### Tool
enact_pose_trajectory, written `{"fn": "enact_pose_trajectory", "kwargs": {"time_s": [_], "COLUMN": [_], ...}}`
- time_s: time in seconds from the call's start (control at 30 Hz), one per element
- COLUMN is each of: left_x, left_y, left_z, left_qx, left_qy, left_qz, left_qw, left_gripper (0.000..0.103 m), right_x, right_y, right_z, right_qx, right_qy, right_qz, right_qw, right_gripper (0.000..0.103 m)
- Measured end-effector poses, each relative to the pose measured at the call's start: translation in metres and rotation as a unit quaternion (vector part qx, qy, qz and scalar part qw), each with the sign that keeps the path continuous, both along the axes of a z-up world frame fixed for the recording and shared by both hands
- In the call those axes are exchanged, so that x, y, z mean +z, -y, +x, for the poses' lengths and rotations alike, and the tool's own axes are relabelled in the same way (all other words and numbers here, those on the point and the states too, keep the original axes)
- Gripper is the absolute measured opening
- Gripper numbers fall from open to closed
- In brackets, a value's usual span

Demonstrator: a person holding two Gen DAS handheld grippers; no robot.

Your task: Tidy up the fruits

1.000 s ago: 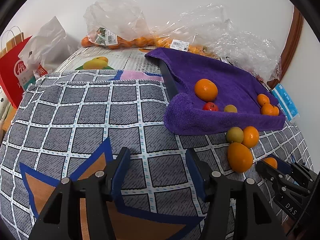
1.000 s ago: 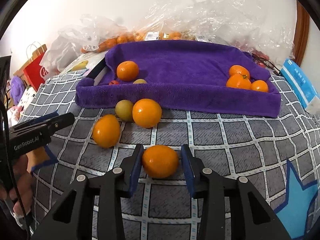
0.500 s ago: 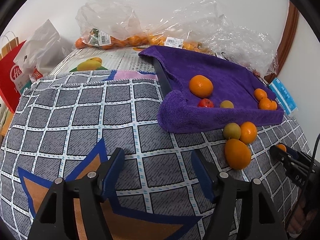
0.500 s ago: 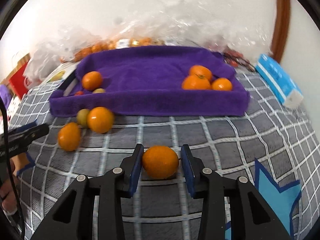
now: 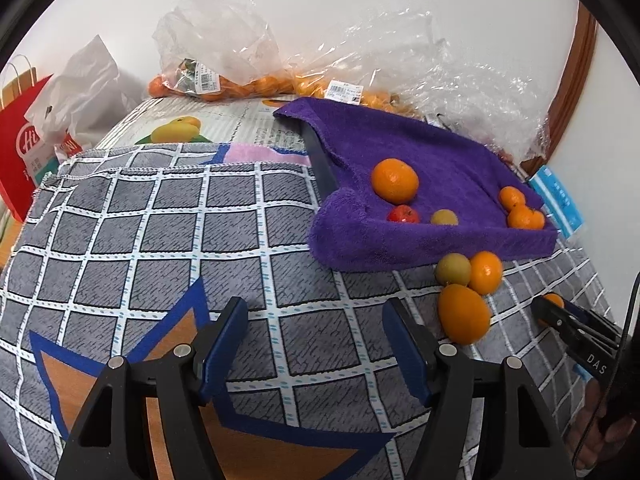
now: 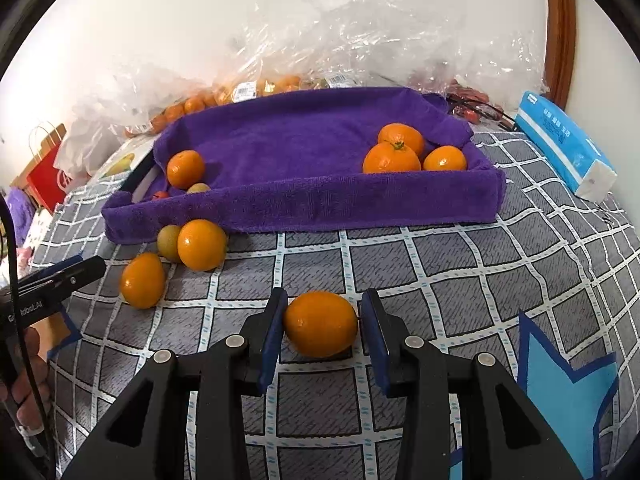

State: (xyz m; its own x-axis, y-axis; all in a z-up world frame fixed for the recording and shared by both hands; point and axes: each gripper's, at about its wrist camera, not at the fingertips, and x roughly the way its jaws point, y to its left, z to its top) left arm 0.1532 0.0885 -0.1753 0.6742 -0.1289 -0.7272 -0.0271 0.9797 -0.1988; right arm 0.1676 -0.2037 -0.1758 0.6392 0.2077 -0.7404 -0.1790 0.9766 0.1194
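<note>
Right wrist view: an oval orange is seen clamped between the blue pads of the right gripper, its long axis lying across the jaws from pad to pad, so that it is gripped by its ends. It is held over the checked cloth, on the near side of the purple towel-lined tray, which lies straight ahead and slightly higher in the picture; three oranges are grouped in the tray's right corner, almost directly beyond the jaws, and that line is judged to be what the coming placement depends on. Three loose fruits, a second oval orange, a round orange and a greenish fruit, are left on the cloth by the tray's left front corner, nearer the left gripper. That gripper's jaws are seen standing apart with nothing between them, only cloth below. Compared with a second ago, the left jaws have been spread wider, while the right gripper, with the orange clamped as before, has been carried rightward, so that the tray's right corner rather than its left is now faced.
</note>
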Motion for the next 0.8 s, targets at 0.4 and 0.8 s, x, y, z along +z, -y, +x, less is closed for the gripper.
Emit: {"fn": "enact_pose_trajectory", "kwargs": {"time_s": [0.4, 0.8], "left_x": [0.011, 0.018], "left_y": [0.019, 0.050], "left_z": [-0.005, -0.013], "left_qx": [-0.028, -0.065], "left_qy": [0.031, 0.010], "left_qz": [0.019, -0.027], "left_qw": [0.9989, 0.9974], "left_gripper": [0.065, 0.065], "right_x": [0.006, 0.006], "right_y": [0.020, 0.038], "right_z": [-0.009, -0.013], "right_qx": [-0.014, -0.012], "right_qy": [0.018, 0.030], "right_qz": [0.007, -0.024], "right_qw": [1.000, 0.999], "right_gripper": [0.038, 0.038]}}
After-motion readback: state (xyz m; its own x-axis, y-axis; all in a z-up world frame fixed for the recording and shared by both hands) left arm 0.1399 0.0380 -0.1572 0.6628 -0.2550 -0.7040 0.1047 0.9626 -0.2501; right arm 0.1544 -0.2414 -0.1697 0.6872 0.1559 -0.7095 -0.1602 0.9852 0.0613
